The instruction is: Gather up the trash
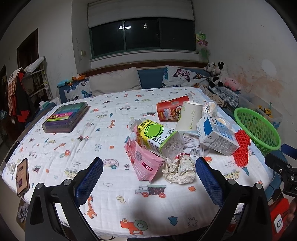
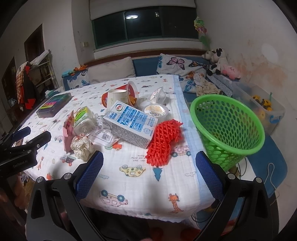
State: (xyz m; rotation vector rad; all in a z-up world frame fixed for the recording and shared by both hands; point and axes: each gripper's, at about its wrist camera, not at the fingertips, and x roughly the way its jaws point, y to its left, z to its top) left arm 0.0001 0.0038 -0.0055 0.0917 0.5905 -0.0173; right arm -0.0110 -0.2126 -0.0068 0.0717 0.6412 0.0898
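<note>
White-walled room at night. A dark window (image 1: 142, 37) with a rolled-up blind (image 1: 141, 13) reflects a round ceiling lamp (image 1: 124, 27). Below it, a blue sofa (image 1: 150, 77) carries a beige cushion (image 1: 115, 80) and butterfly-print pillows (image 1: 182, 76), with plush toys (image 1: 219, 73) in the corner. The right wall (image 1: 259, 70) is stained; a shelf rack (image 1: 40, 77) stands left beside a dark doorway (image 1: 27, 48).

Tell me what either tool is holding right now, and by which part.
Nothing. The left tool and the right tool are both open and empty above the table, short of the trash pile.
</note>
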